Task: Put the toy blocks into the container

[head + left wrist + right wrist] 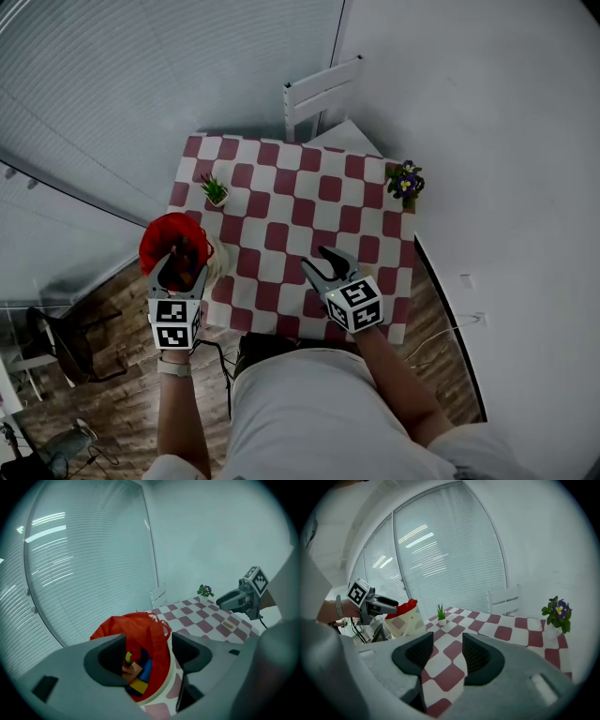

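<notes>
Checked red-and-white cloth covers the desk [281, 216], which stands in a room corner with blinds on one side.

1. Left claw [147, 654]: directly above the container [136, 623]. Jaws are spread, with nothing gripped between them.
2. Right claw [447, 656]: well to the right of the container, above bare cloth. It is released and empty.
3. Container: a pale tub with a red liner, set at the desk's left edge. Blocks [140, 674] in blue, yellow and brown lie loose in its bottom, below the left jaws.
4. A small flat tan piece [228, 625] lies on the cloth far right of the container, under the right claw. It may be a remaining block; this cannot be confirmed.
5. Green plant [215, 190]: just beyond the container.
6. Flower pot [406, 181]: at the far corner, opposite the container.
7. Chair [319, 94]: past the desk's far edge.

Hazards, as judged from this position:
- The container sits at the desk edge. A left jaw catching the loose liner on withdrawal could drag or tip it, spilling the blocks to the floor.
- If the tan piece is a block, its low, flat profile offers little grip. The jaws may scrape the cloth or pinch it.
</notes>
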`<state>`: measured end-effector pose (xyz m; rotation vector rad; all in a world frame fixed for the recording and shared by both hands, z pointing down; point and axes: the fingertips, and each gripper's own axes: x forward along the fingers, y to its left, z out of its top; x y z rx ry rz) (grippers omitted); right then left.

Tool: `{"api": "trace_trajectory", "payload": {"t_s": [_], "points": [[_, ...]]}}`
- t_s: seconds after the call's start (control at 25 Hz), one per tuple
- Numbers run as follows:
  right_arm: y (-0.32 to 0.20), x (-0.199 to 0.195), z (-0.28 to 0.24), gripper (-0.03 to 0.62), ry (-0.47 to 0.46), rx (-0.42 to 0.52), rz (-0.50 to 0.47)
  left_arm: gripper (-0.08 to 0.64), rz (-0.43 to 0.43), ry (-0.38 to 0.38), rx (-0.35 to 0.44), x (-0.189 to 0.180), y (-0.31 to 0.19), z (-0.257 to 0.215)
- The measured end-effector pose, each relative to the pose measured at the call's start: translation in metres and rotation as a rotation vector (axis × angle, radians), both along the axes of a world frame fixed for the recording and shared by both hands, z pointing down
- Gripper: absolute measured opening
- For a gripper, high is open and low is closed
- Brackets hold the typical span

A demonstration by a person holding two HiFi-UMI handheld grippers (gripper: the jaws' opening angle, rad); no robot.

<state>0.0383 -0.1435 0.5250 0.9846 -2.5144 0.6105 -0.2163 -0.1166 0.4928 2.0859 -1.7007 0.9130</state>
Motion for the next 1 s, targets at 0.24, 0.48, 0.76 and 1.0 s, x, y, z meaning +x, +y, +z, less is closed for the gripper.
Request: {"api": "trace_trajectory", "payload": {"t_s": [0.24,0.48,0.76,1.0], "points": [[0.012,0.049,0.009,0.196,0.010,-0.005,0.078,0.285,0.057,0.015,0.012,0.048,0.003,-0.002],[0.027,0.105,0.028,0.196,0.061,-0.015,0.173,0.285,0.152,0.040,-0.007,0.109,0.008,0.009],[0.042,0.158,0.059,0.196,0.142,-0.048,0.269,0.285,0.223,0.076,-0.049,0.166,0.015,0.029],[0.053,0.177,0.095,0.196,0.199,-0.111,0.292,0.285,0.248,0.101,-0.093,0.199,0.027,0.043]]}}
